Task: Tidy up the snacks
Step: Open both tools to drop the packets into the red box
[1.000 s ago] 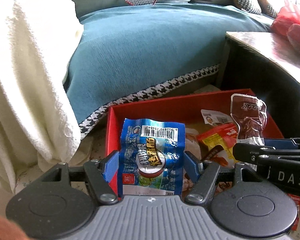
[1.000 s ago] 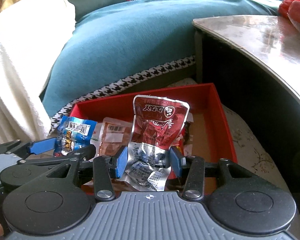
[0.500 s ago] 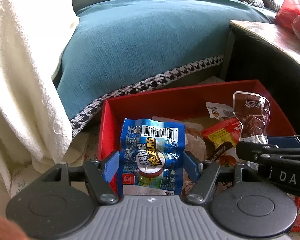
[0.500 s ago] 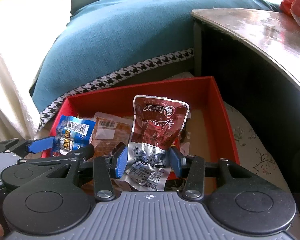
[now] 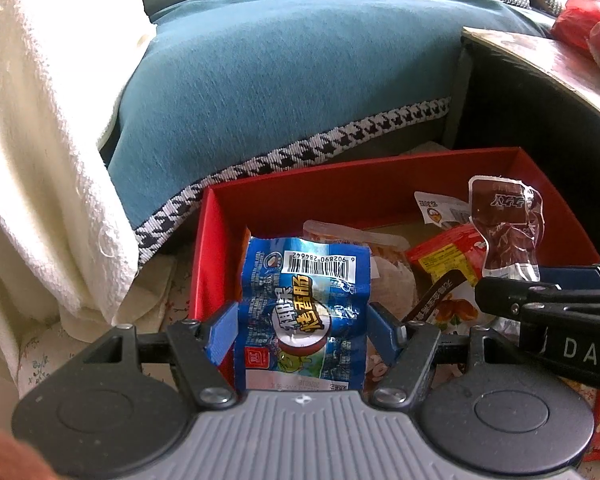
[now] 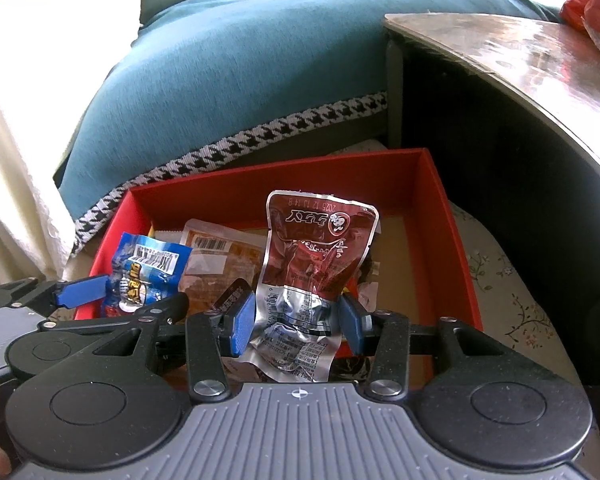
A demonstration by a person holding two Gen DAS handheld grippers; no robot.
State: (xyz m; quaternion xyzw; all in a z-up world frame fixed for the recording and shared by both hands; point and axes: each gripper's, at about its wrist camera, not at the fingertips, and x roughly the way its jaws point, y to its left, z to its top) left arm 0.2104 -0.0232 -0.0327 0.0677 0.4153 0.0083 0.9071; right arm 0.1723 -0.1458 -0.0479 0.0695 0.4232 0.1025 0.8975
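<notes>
Behind the dark red packet (image 6: pixel 312 264), half-hidden snacks (image 6: pixel 216 264)

1. The red box (image 6: pixel 440 216) looks like matt card, with a plain brown card floor.
2. Just beside its far wall, the sofa cover (image 5: pixel 300 80) is teal woven cloth with a black-and-white houndstooth woven trim (image 5: pixel 300 152).
3. Left of the box, a cream throw (image 5: pixel 40 140) is rough, nubbly cloth.
4. Right of the box, the table top (image 6: pixel 520 52) is glossy and reflective.
5. Over the box, the blue packet (image 5: pixel 304 304) is shiny printed film; the dark red pouch (image 6: pixel 316 256) is crinkled glossy foil with a silver lower part.
6. The gripper fingers (image 6: pixel 242 322) have blue plastic pads on matt black arms.
</notes>
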